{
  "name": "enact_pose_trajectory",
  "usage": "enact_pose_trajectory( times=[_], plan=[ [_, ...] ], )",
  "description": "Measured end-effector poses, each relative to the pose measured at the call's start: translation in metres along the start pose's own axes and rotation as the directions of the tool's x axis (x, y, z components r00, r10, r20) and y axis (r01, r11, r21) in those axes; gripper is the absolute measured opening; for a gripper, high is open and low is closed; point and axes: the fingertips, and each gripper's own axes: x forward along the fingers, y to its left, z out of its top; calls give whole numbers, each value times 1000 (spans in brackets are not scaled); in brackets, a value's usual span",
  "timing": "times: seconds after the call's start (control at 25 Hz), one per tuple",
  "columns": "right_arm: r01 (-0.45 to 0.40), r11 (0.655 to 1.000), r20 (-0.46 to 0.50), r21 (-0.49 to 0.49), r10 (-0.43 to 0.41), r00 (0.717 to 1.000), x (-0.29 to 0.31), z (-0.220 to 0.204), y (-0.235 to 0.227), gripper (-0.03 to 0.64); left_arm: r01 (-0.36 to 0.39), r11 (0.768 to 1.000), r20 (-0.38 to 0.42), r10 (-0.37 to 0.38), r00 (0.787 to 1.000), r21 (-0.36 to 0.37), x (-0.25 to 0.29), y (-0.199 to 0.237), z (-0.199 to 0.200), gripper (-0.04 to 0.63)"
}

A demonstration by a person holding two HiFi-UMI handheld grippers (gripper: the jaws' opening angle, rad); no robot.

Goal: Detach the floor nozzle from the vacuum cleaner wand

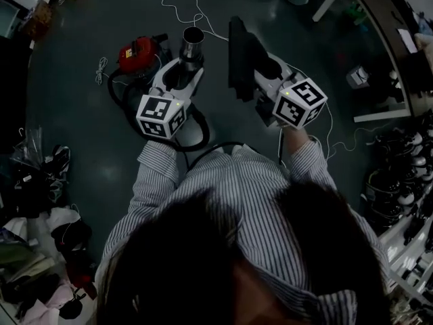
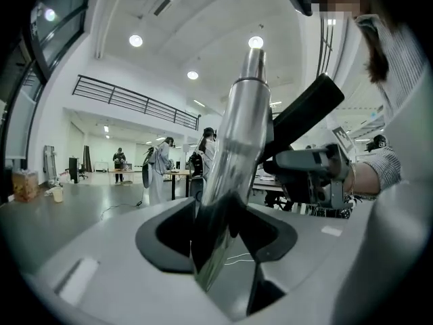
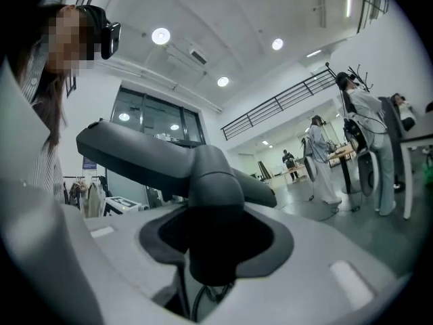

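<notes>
Right hand-held gripper (image 1: 262,70) clamps floor nozzle (image 1: 240,54) neck, apart from wand (image 1: 192,43).

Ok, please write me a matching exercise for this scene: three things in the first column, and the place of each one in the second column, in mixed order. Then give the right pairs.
Things
1. metal wand
2. floor nozzle
3. red vacuum cleaner

Places
A. lying on the floor
B. between the jaws of the right gripper
C. between the jaws of the left gripper

Right pairs: 1-C, 2-B, 3-A
</notes>
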Motion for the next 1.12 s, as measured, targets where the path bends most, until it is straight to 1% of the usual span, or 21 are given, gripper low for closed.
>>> enact_pose_trajectory(
  times=[0.12, 0.28, 0.44, 0.64, 0.84, 0.96, 1.12],
  plan=[
    [-1, 1000, -13, 15, 1, 1000, -4, -18, -1, 156, 7, 1000, -27, -7, 1000, 6, 2, -3, -7, 192],
    [13, 1000, -19, 15, -13, 1000, -8, -25, -1, 156, 18, 1000, -60, -17, 998, 5, 1, -8, -19, 192],
    [17, 1000, -34, -8, -18, 999, -13, -27, -1, 156, 22, 1000, -66, -22, 998, -4, 0, -15, -24, 193],
    [-13, 998, -67, -53, 10, 998, -16, -32, -3, 156, 23, 1000, -88, -23, 996, -1, 3, -22, -30, 193],
    [2, 998, -81, -64, -7, 997, -21, -34, -8, 156, 28, 1000, -99, -28, 995, -1, 3, -26, -34, 195],
    [1, 999, -85, -52, -5, 996, -22, -37, -12, 156, 32, 999, -104, -32, 994, 0, 7, -28, -37, 195],
    [-6, 998, -94, -68, 0, 996, -18, -36, -9, 156, 41, 999, -102, -42, 994, -9, 8, -25, -36, 195]
  ],
)
